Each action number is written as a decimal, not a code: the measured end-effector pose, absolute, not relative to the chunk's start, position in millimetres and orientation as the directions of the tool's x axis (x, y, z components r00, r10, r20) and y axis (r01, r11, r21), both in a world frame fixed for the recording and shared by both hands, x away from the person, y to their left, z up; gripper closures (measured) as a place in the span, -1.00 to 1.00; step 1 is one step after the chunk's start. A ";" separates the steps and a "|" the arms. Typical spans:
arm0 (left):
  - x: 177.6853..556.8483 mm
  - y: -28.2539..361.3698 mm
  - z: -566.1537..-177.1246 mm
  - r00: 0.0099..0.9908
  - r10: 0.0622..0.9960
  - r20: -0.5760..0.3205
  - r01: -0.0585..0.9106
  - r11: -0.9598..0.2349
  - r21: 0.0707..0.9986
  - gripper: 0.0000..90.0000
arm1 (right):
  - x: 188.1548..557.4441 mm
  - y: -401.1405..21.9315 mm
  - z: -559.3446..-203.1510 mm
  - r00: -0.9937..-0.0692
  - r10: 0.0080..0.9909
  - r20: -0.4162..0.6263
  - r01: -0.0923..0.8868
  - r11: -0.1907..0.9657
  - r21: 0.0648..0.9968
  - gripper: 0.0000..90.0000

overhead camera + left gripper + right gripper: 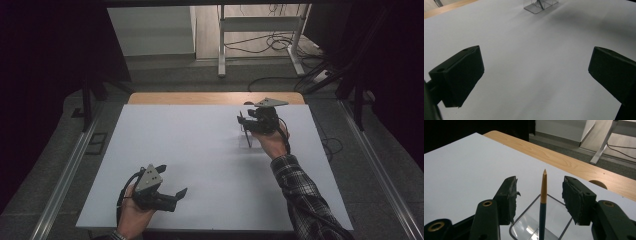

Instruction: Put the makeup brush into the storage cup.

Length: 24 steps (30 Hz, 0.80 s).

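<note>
A pencil (543, 202) with a dark blue-green body and a bare sharpened wooden tip stands upright in a clear plastic holder (557, 220). My right gripper (541, 188) is open, one jaw on each side of the pencil and neither touching it. In the high view the pencil (245, 131) is a thin dark line at the right gripper (247, 117), at the table's far right. The left gripper (172, 180) rests open near the front left with nothing between its jaws. In the left gripper view, that gripper (534, 65) faces the clear holder (540, 5) far off.
A white board (200, 145) covers the table, with a strip of wood (200, 98) along its far edge. Beyond it stand a white desk frame (222, 45) and cables (272, 42) on the floor. Dark curtains hang on both sides.
</note>
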State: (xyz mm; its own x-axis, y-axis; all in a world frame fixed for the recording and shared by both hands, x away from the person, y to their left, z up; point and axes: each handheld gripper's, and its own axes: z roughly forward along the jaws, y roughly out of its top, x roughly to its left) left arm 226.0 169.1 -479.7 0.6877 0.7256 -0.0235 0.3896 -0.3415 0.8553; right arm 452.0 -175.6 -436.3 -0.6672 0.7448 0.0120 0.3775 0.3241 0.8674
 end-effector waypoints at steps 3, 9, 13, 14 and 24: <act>226.0 169.6 -479.6 0.690 0.723 -0.034 0.389 -0.330 0.860 -0.99 | 450.7 -174.9 -434.2 -0.675 0.738 0.009 0.372 0.330 0.868 -0.02; 226.2 172.8 -479.1 0.690 0.722 -0.055 0.388 -0.304 0.870 -0.99 | 448.2 -174.2 -430.3 -0.680 0.733 -0.001 0.362 0.337 0.869 -0.07; 225.7 175.1 -477.9 0.686 0.725 -0.067 0.391 -0.290 0.874 -0.98 | 447.1 -174.9 -428.8 -0.679 0.734 -0.004 0.365 0.342 0.866 -0.10; 225.5 175.4 -477.7 0.686 0.725 -0.069 0.391 -0.287 0.874 -0.98 | 446.9 -175.3 -428.4 -0.679 0.734 -0.005 0.365 0.343 0.865 -0.11; 220.5 183.6 -476.3 0.669 0.739 -0.078 0.405 -0.275 0.872 -0.98 | 443.0 -176.8 -425.5 -0.697 0.717 -0.004 0.351 0.346 0.870 -0.20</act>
State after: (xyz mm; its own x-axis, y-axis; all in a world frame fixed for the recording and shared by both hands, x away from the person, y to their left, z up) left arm 220.5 183.6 -476.3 0.6694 0.7388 -0.0777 0.4051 -0.2754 0.8718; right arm 443.0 -176.8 -425.5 -0.6968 0.7172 -0.0042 0.3509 0.3460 0.8701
